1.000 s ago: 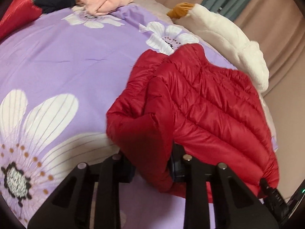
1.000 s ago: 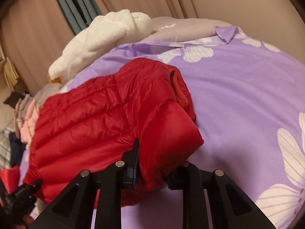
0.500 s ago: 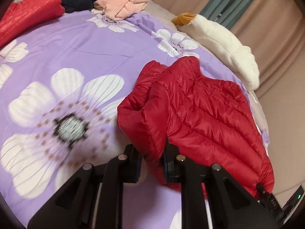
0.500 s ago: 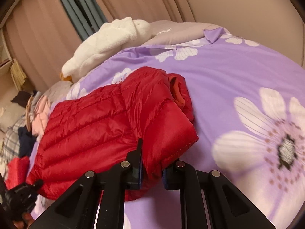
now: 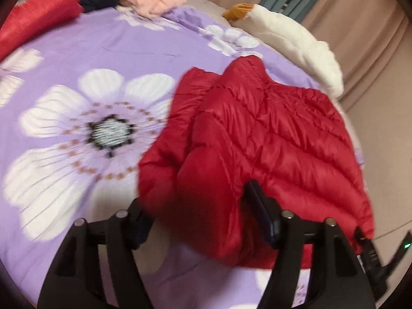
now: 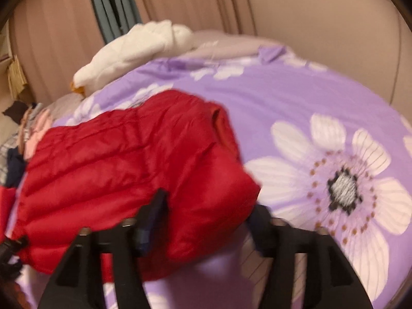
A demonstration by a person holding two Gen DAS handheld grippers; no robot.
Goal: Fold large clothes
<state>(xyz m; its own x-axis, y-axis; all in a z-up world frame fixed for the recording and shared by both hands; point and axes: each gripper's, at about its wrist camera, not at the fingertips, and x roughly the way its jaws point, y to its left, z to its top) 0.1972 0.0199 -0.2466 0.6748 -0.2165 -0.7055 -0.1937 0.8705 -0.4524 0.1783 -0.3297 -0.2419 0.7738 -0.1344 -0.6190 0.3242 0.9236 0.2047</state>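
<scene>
Red quilted puffer jacket (image 5: 270, 141), glossy shell, diagonal stitched baffles. Lies folded into a compact bundle on the purple flowered bedspread (image 5: 77, 51), close to the bed's near edge and toward the side where the white fleece lies. Collar end stands up slightly at the far side. Folded sleeve layer on top, its puffy near edge bulging forward. Orange-red lining shows at one open end.

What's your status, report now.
Left gripper and right gripper have just been opening, jaws wide, red down jacket between them, unpinched. Jacket folded on purple floral sheet. Nothing in the way.
</scene>
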